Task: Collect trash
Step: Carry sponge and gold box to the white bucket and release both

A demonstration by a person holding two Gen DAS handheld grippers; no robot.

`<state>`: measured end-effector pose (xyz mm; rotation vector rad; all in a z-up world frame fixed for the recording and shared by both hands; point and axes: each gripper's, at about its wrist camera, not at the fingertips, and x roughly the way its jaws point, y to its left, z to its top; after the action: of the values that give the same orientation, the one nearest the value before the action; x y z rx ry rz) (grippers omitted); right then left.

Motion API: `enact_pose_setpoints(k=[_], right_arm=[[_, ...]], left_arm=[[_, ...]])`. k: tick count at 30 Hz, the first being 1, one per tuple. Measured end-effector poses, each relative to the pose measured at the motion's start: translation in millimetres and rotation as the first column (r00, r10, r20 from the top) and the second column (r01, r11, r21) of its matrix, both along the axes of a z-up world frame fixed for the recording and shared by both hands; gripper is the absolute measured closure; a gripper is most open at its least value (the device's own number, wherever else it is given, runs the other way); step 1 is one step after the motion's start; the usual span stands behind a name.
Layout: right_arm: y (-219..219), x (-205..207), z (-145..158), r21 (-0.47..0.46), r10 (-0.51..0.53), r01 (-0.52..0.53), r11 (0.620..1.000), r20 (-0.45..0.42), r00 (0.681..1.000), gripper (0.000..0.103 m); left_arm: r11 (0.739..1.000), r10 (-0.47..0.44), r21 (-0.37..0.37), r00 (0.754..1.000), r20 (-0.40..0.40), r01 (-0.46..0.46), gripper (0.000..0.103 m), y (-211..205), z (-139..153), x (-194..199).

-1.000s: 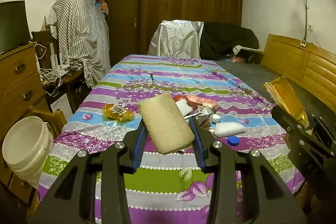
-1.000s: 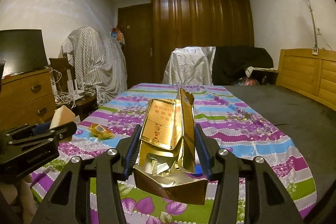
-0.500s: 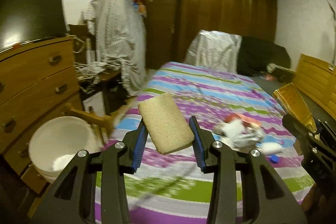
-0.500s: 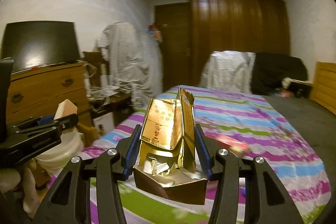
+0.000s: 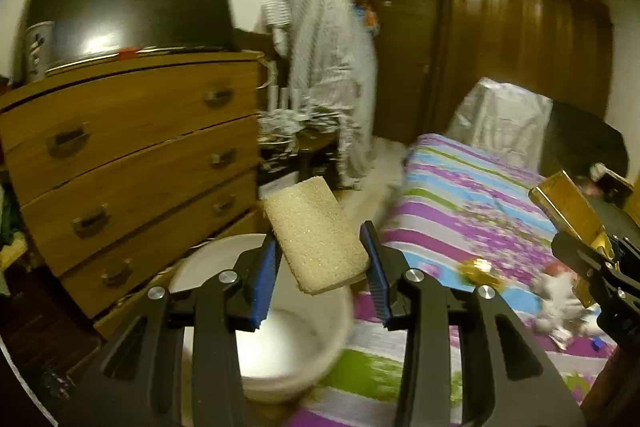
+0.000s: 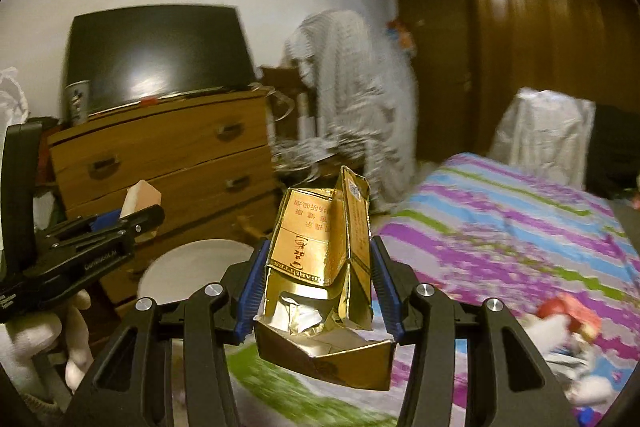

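pinching a coarse tan sponge (image 5: 316,233) in the left gripper (image 5: 320,267) and a crumpled gold foil carton (image 6: 326,283) in the right gripper (image 6: 318,291), both clamped tight; swung away from the striped bedspread (image 5: 460,195) since a second ago, now over the white bucket (image 5: 280,347) by the wooden dresser (image 5: 132,155), so likely ready for dropping; sponge porous, slab-shaped, tilted; carton glossy, creased, torn open at the base; more litter left on the bed.
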<state>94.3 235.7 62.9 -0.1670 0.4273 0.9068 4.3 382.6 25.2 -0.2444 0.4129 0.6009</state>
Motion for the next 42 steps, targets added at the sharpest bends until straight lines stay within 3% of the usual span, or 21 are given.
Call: enact_pose_setpoints(k=[4, 10, 16, 21, 29, 30, 32, 34, 42], right_arm=[[73.7, 13.7, -4.9, -0.048, 0.082, -0.087, 0.995, -0.082, 0.993, 0.052], [178.7, 42.7, -41.7, -0.148, 0.160, -0.198, 0.969, -0.234, 0.959, 0.052], [223.5, 52.5, -80.9, -0.217, 0.173, -0.247, 0.945, -0.309, 0.935, 0.052], [240.6, 58.0, -108.1, -0.245, 0.171, -0.263, 0.933, -0.342, 0.924, 0.052], [225.7, 64.5, -126.8, -0.241, 0.175, -0.272, 0.932, -0.359, 0.917, 0.050], [225.3, 64.8, -127.2, -0.236, 0.176, -0.272, 0.933, -0.359, 0.917, 0.050], [224.0, 65.6, -126.8, -0.224, 0.179, -0.273, 0.935, -0.367, 0.913, 0.032], [220.5, 67.2, -126.4, -0.215, 0.176, -0.267, 0.940, -0.365, 0.914, 0.030], [200.0, 71.0, -119.3, -0.186, 0.170, -0.248, 0.951, -0.357, 0.919, 0.030]], left_arm=[[0.998, 0.052, -0.023, 0.998, -0.040, -0.053, 0.064, 46.0, -2.8, -8.8], [0.992, 0.060, -0.099, 0.988, -0.141, -0.075, 0.064, 102.5, -32.3, -3.4], [0.981, 0.043, -0.173, 0.973, -0.225, -0.083, 0.064, 134.5, -78.5, 13.1], [0.975, 0.026, -0.207, 0.967, -0.255, -0.081, 0.064, 146.9, -103.2, 19.3], [0.972, 0.024, -0.219, 0.966, -0.259, -0.083, 0.063, 156.1, -115.5, 20.0], [0.972, 0.025, -0.219, 0.965, -0.262, -0.085, 0.061, 156.5, -116.6, 20.7], [0.972, 0.037, -0.214, 0.963, -0.265, -0.096, 0.049, 156.3, -117.6, 20.2], [0.972, 0.050, -0.209, 0.964, -0.261, -0.106, 0.040, 157.8, -117.7, 18.2], [0.970, 0.060, -0.212, 0.965, -0.257, -0.116, 0.040, 156.0, -115.3, 14.2]])
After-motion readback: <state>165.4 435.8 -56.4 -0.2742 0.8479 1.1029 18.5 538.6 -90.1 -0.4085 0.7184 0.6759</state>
